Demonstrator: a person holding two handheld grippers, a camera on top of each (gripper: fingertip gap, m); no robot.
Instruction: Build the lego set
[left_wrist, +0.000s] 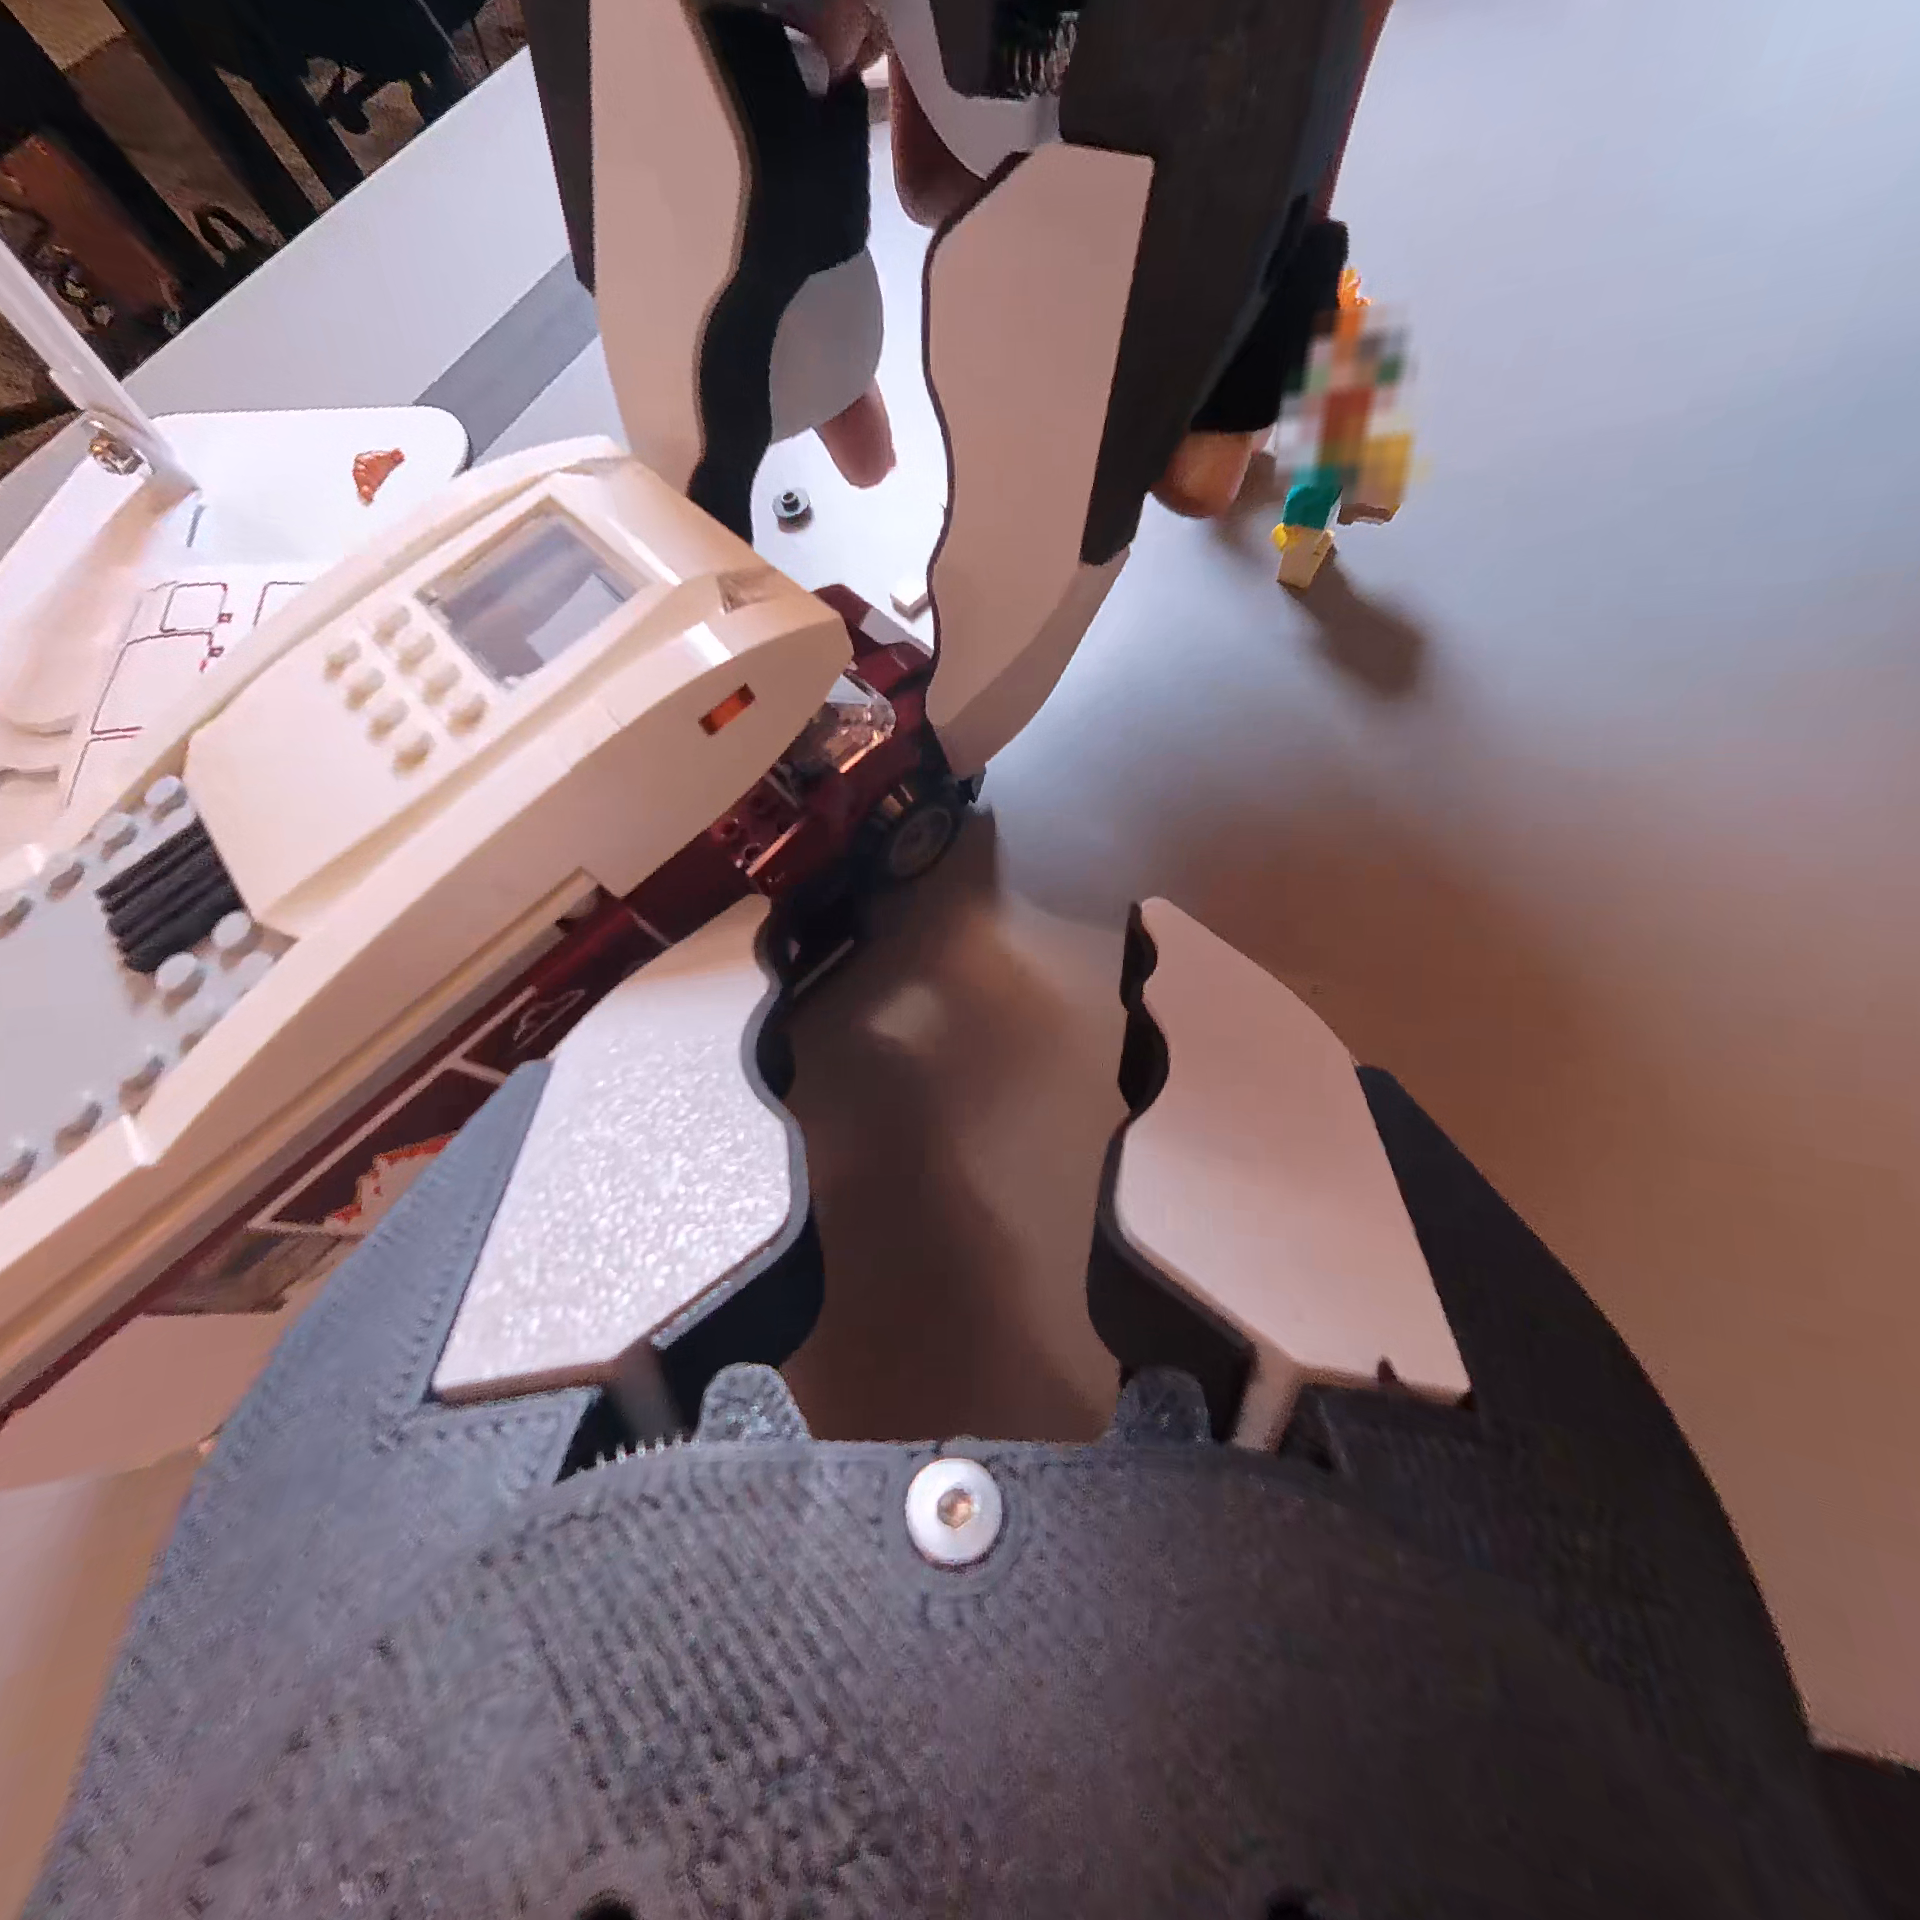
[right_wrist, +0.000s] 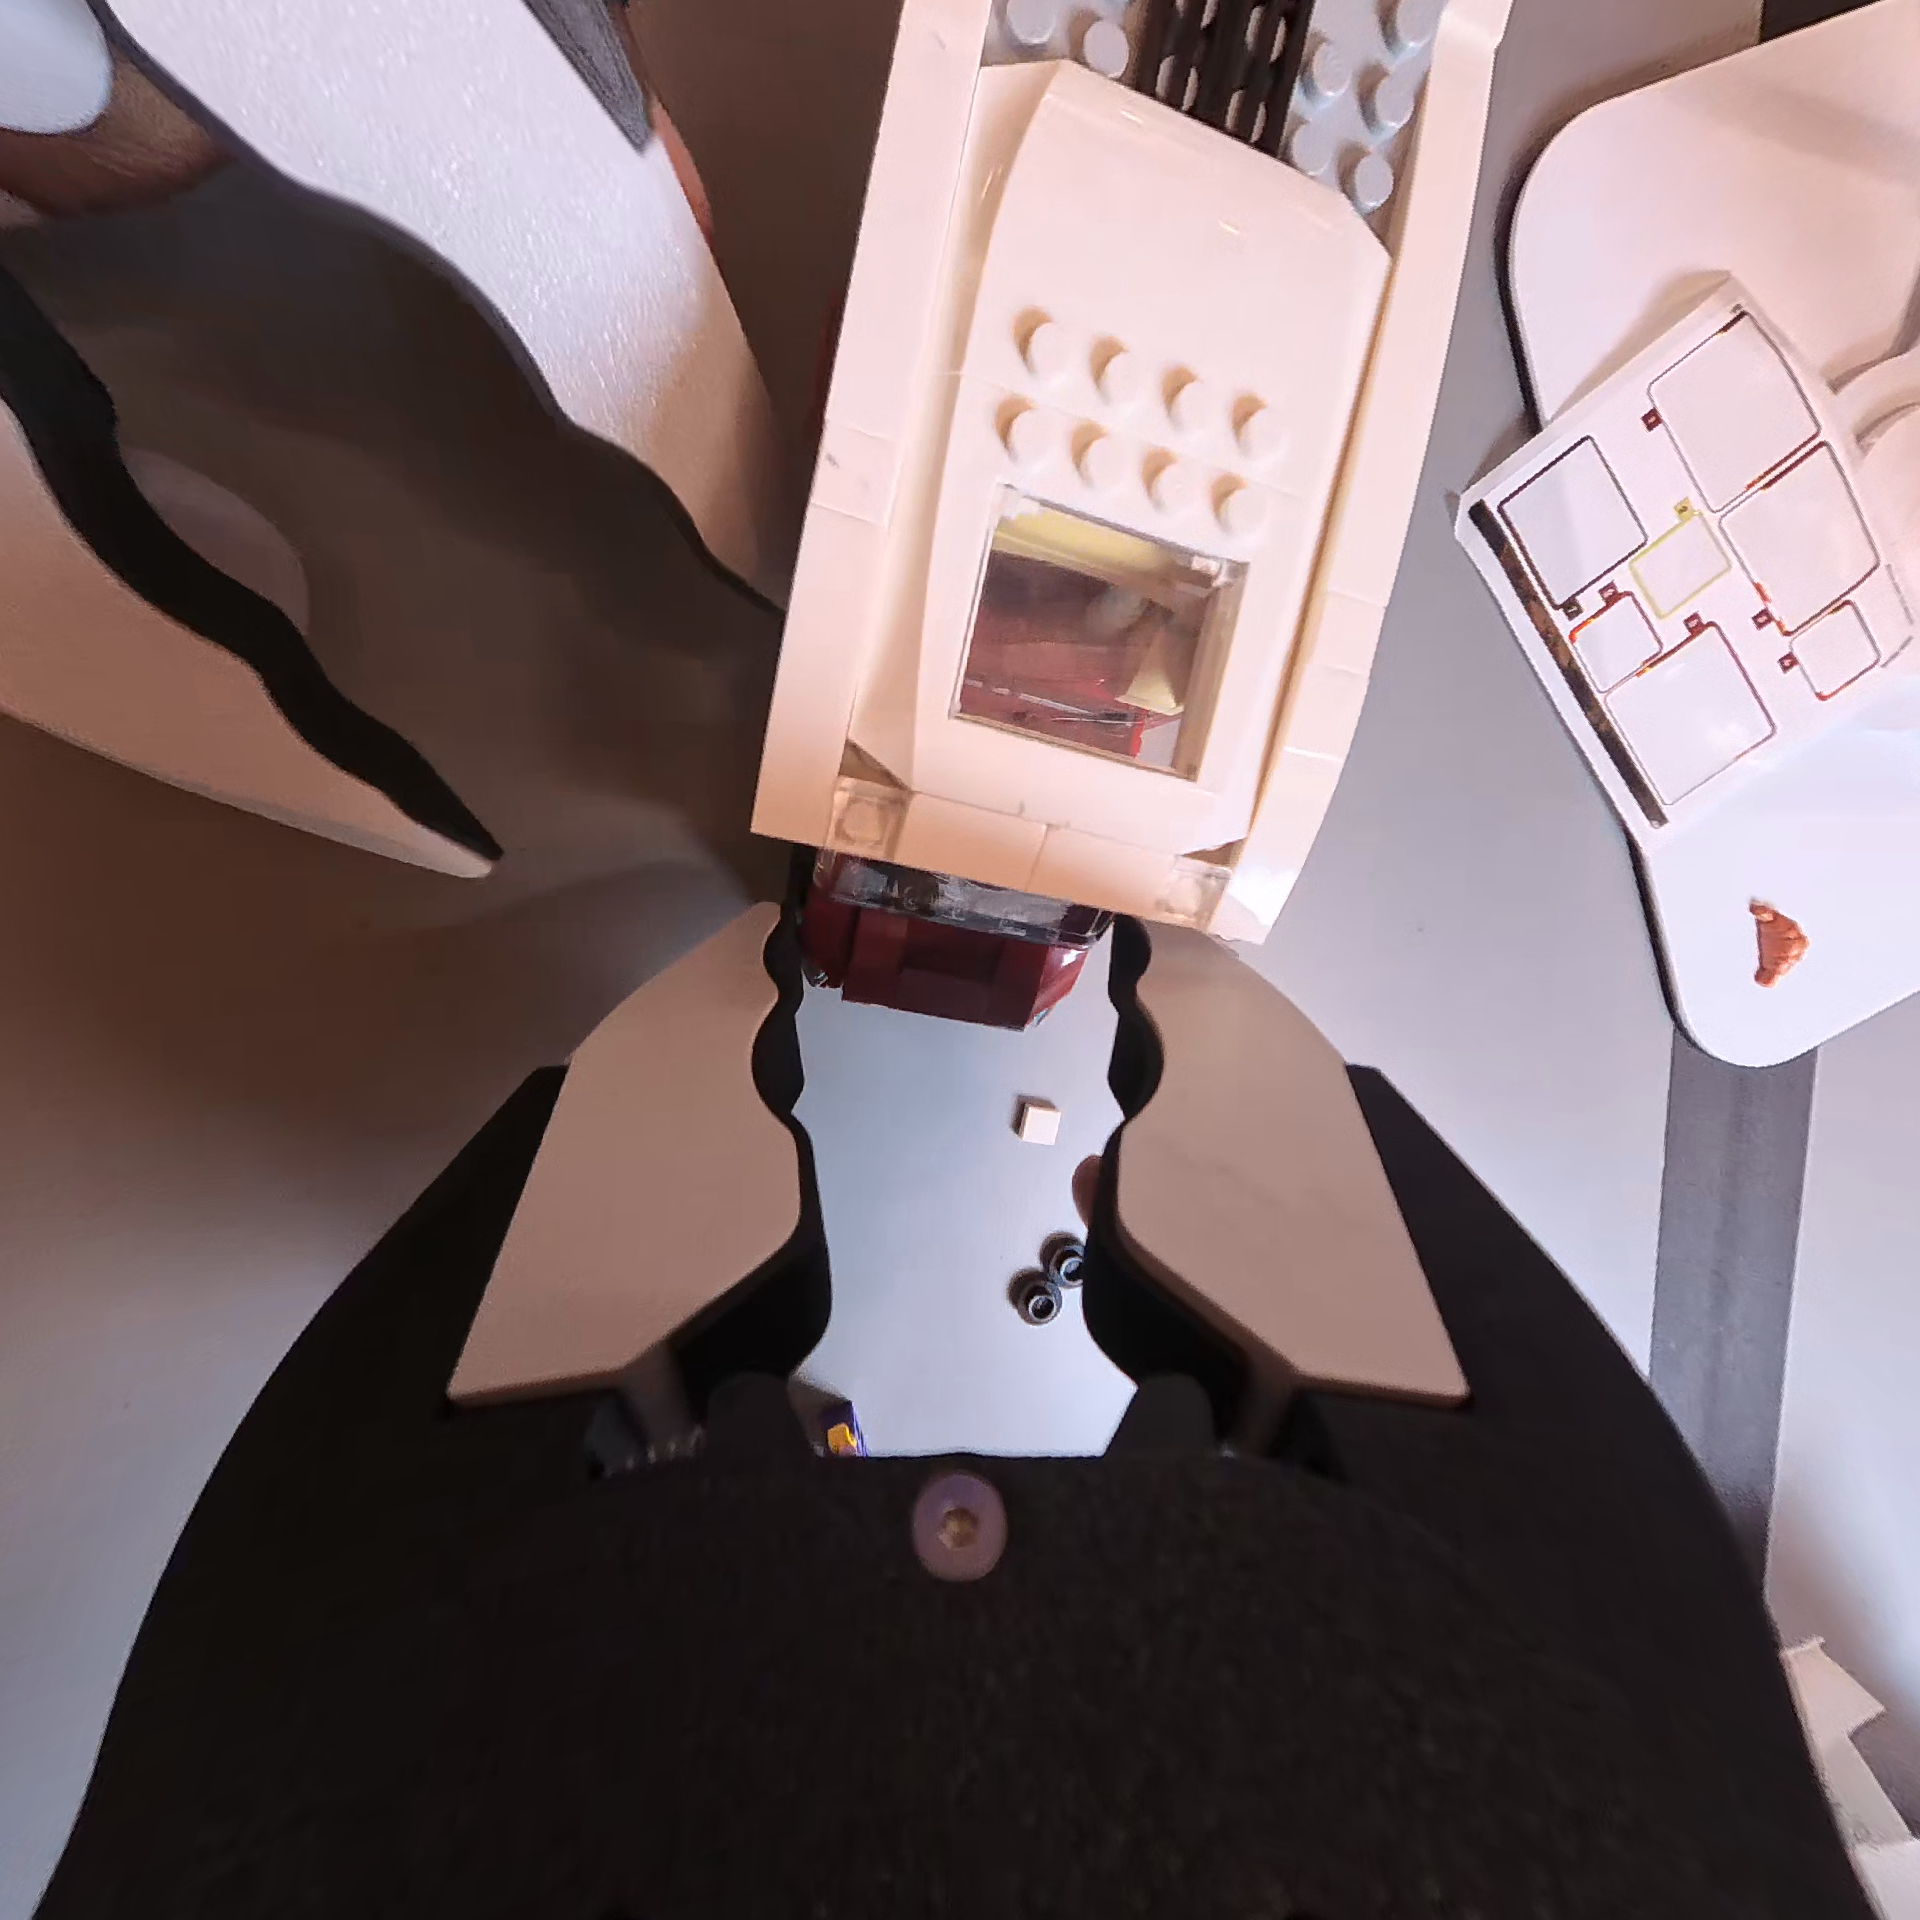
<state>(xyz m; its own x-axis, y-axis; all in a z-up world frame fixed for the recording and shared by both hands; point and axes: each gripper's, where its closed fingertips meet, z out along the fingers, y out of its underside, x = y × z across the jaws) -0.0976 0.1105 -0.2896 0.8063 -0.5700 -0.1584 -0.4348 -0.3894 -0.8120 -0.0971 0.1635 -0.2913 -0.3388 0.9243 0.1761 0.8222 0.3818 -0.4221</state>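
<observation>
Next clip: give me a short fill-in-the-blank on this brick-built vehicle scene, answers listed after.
1. The brick-built vehicle has a dark red body under a ___ roof.
2. The left gripper's jaws stand ___, with only bare table between them.
3. The small square tile on the table lies between the ___ gripper's fingers.

Answers: white; open; right

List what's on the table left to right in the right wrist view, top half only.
Other gripper's finger → white brick-built vehicle with dark red nose → white panel printed with square outlines.
</observation>
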